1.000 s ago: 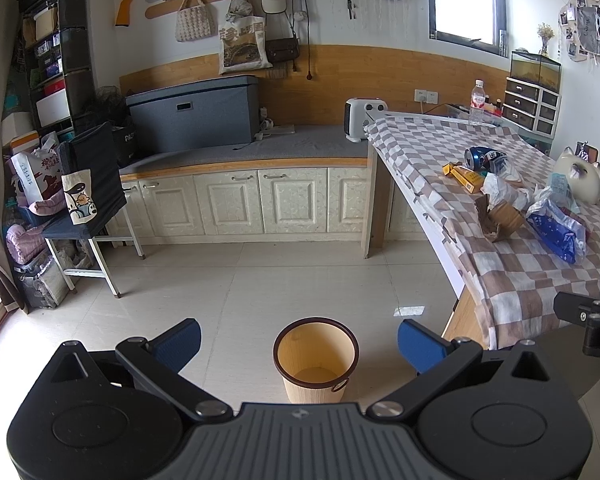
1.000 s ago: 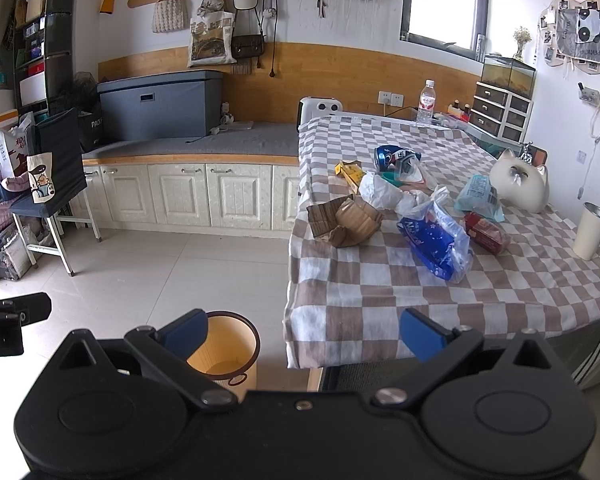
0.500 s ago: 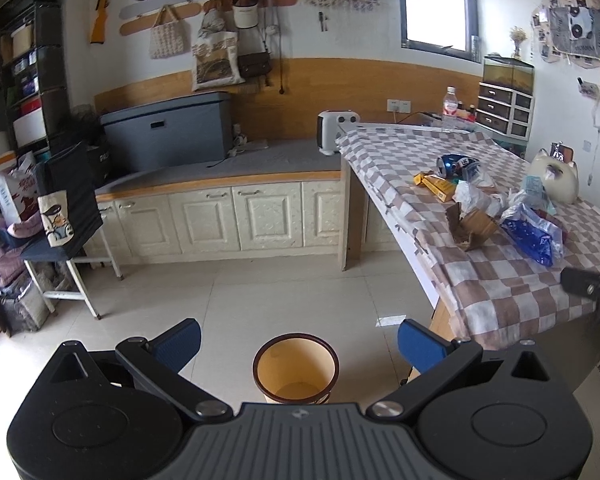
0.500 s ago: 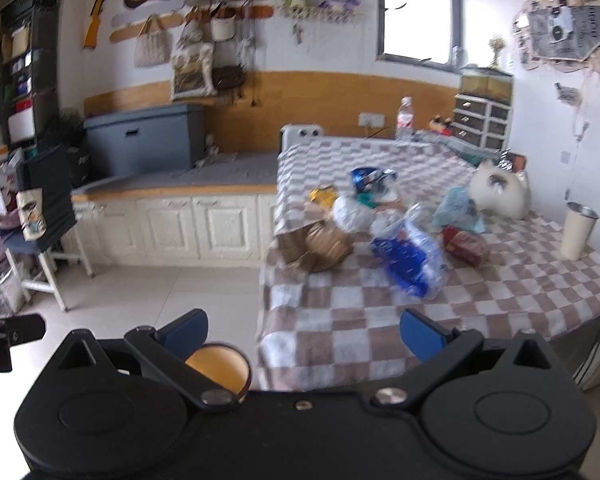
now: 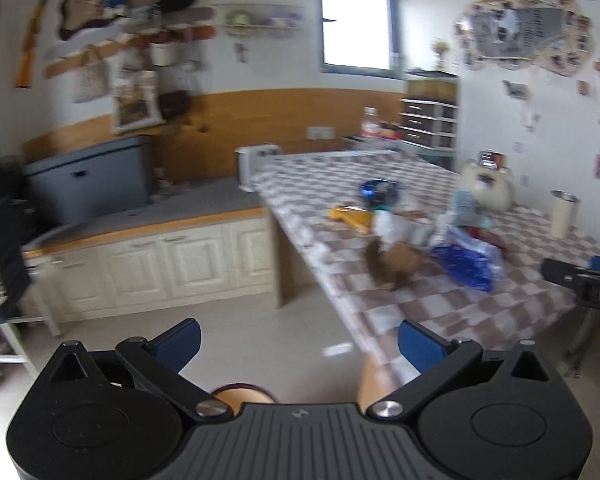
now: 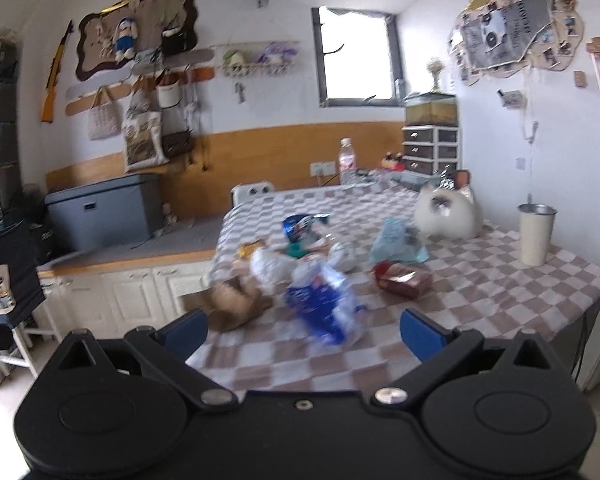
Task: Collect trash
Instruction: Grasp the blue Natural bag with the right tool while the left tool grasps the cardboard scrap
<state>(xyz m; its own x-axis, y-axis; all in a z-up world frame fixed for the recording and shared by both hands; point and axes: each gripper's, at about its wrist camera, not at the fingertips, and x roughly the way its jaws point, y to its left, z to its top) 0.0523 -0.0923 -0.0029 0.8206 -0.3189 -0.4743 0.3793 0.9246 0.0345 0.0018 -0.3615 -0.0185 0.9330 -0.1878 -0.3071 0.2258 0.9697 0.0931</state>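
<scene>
The right gripper (image 6: 302, 330) was spread wide and empty, and the crinkled blue-and-white plastic wrapper (image 6: 324, 306) lay just ahead between its jaws, with a crumpled brown paper bag (image 6: 238, 300) just beyond the left jaw and a red snack packet (image 6: 402, 278) ahead toward the right jaw. The left gripper (image 5: 298, 340) was likewise released, with only the rim of the tan round bin (image 5: 242, 394) showing beneath it. Closing on slippery film risked a weak pinch, or snagging the brown-and-white checked tablecloth (image 6: 480, 300) and dragging the cream cup (image 6: 536, 234).
</scene>
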